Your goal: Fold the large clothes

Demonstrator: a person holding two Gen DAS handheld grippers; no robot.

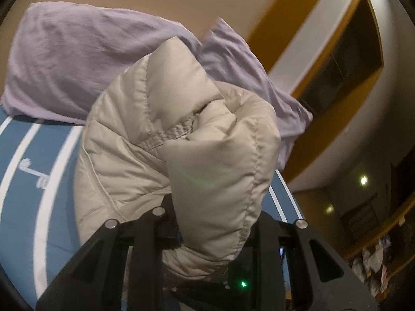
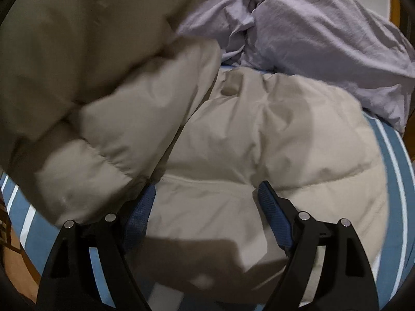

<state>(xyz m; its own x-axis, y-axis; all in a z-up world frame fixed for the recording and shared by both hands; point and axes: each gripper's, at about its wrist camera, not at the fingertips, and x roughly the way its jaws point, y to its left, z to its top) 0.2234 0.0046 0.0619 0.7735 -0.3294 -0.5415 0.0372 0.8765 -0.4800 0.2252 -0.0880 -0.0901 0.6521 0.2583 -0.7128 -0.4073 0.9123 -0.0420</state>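
Observation:
A beige puffer jacket lies on a blue bedsheet with white stripes. In the left wrist view its sleeve, with an elastic cuff, is bunched up and raised in front of the camera. My left gripper is shut on this sleeve; the fabric hides the fingertips. In the right wrist view the jacket body spreads flat, with a sleeve folded across at left. My right gripper is open just above the jacket's lower edge, its blue pads apart and holding nothing.
Lilac pillows lie at the head of the bed, also in the right wrist view. The striped bedsheet shows around the jacket. A white and orange wall with a dark window is at right. Wooden floor shows at lower left.

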